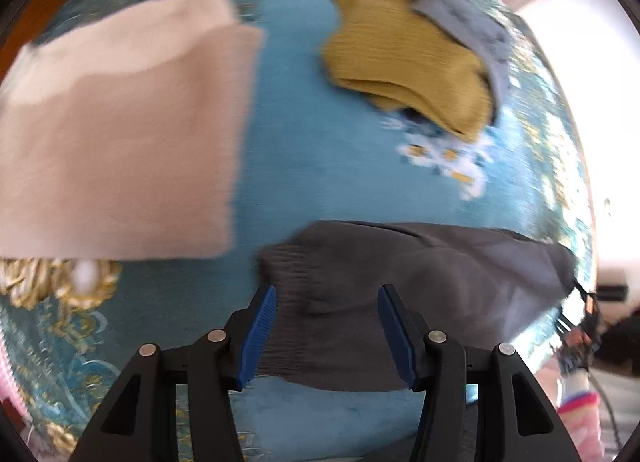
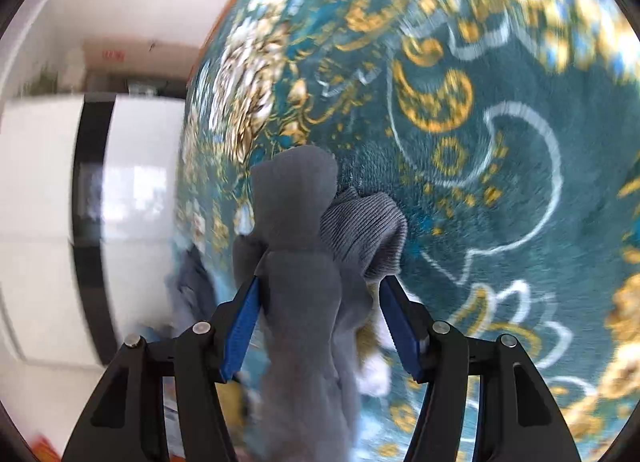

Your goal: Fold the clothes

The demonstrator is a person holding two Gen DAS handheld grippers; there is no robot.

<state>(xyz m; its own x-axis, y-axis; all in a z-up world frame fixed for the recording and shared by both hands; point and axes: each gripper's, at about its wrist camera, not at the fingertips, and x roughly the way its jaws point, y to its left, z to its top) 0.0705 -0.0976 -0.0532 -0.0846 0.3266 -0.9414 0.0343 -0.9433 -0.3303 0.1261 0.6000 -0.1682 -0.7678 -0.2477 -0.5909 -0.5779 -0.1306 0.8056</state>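
Each black tool (image 1: 326,332) has blue ribbed pads (image 2: 242,332)

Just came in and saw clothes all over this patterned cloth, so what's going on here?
Someone is folding clothes with a handheld gripper in each hand. The left gripper has its jaws open around the ribbed hem of a dark grey garment on the teal patterned cloth. The right gripper straddles another part of it, jaws open. A folded beige garment and a mustard knit lie beyond.

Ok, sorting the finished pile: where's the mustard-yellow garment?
In the left wrist view, the mustard-yellow garment lies upper right on the teal cloth, partly under a blue-grey garment.
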